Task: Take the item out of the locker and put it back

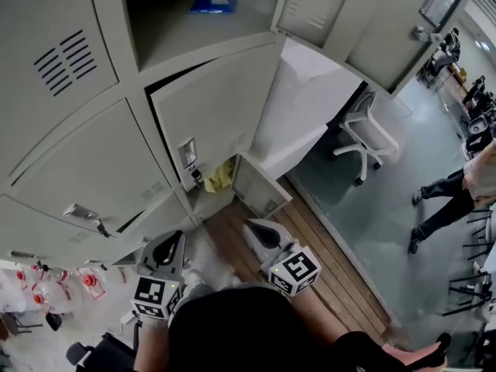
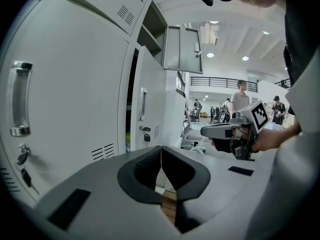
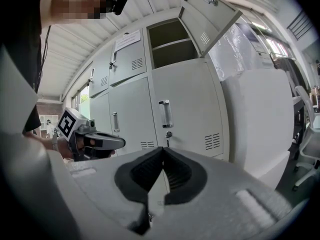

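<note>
Found blue item (image 1: pixel 212 4) lying in open top locker (image 1: pixel 170 37), left tongs (image 2: pixel 161 156) and right tongs (image 3: pixel 163 154) both closed on nothing, well apart from it; likely either untouched or already returned.

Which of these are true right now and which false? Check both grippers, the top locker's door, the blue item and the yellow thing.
1. The left gripper is shut with nothing in it. True.
2. The right gripper holds the blue item. False: it is shut on nothing, and the blue item lies inside the upper locker.
3. The upper locker's door is closed. False: it stands wide open.
4. A yellow thing shows just below the ajar middle door. True.
</note>
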{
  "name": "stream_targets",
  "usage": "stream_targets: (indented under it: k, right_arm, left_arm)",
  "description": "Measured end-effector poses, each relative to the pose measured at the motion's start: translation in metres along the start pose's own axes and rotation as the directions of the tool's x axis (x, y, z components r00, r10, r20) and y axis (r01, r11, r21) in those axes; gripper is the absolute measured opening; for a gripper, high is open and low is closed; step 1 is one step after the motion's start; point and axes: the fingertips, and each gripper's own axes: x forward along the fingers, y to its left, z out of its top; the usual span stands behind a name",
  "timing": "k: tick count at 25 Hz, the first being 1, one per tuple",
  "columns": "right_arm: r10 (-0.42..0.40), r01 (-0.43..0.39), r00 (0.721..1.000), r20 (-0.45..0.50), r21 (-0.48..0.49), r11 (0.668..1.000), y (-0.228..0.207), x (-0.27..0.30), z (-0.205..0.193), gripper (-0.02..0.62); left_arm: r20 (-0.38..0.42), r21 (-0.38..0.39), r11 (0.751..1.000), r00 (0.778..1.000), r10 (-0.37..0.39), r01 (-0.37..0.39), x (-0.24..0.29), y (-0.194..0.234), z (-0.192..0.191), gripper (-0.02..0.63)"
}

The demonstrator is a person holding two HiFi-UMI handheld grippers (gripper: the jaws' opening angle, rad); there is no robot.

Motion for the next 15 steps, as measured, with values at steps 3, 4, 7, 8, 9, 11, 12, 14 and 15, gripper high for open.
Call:
stream_targets:
  k: [3,4,7,8,9,11,12,14,15]
  right_arm:
    - [-0.012,0.012,1.0,-0.001,-0.002,1.0,0.0002,-0.0006,0.0002,-0.003]
    - [-0.016,0.016,1.0,-0.001,-0.003,1.0,0.0002,-0.0004,0.0001,-0.003]
    - [-0.028,0.028,1.0,-0.002,-0.003,1.0,0.0,0.0004,-0.0005,-0.002]
    - [-0.031,0.031,1.0,-0.003,-0.002,1.0,0.0,0.0009,-0.0009,-0.003]
    - [-0.032,0.032,0.999,-0.003,-0.001,0.999,0.0002,0.0015,-0.0011,-0.003]
    - [-0.031,0.031,0.999,-0.003,-0.001,1.0,0.0009,0.0032,-0.001,-0.003]
    - [-0.032,0.032,0.999,-0.004,-0.001,1.0,0.0012,0.0041,-0.001,-0.003]
    - [-0.035,0.035,0.999,-0.005,-0.003,0.999,0.0009,0.0058,-0.0009,-0.003]
    - [-0.037,0.037,0.999,-0.006,-0.004,0.999,0.0007,0.0066,-0.0008,-0.003]
  left_arm:
    - [0.006,0.006,1.0,1.0,-0.012,0.012,0.0009,0.0008,0.0027,0.012]
    - [0.007,0.007,1.0,1.0,-0.016,0.016,0.0011,0.0008,0.0029,0.012]
    - [-0.003,-0.003,1.0,1.0,-0.028,0.028,0.001,0.0011,-0.0005,0.012]
    - [-0.003,-0.003,1.0,1.0,-0.031,0.031,0.0011,0.0013,-0.0006,0.012]
    - [0.003,-0.001,0.999,0.999,-0.033,0.033,0.0014,0.0016,0.0008,0.012]
    - [0.011,-0.004,0.999,0.999,-0.033,0.033,0.0017,0.0036,0.0034,0.012]
    - [0.011,-0.008,0.999,0.999,-0.033,0.033,0.0016,0.0047,0.0037,0.012]
    - [0.008,-0.015,0.999,0.999,-0.035,0.035,0.0013,0.0063,0.0033,0.012]
    - [0.008,-0.017,0.999,0.999,-0.036,0.036,0.0012,0.0069,0.0036,0.012]
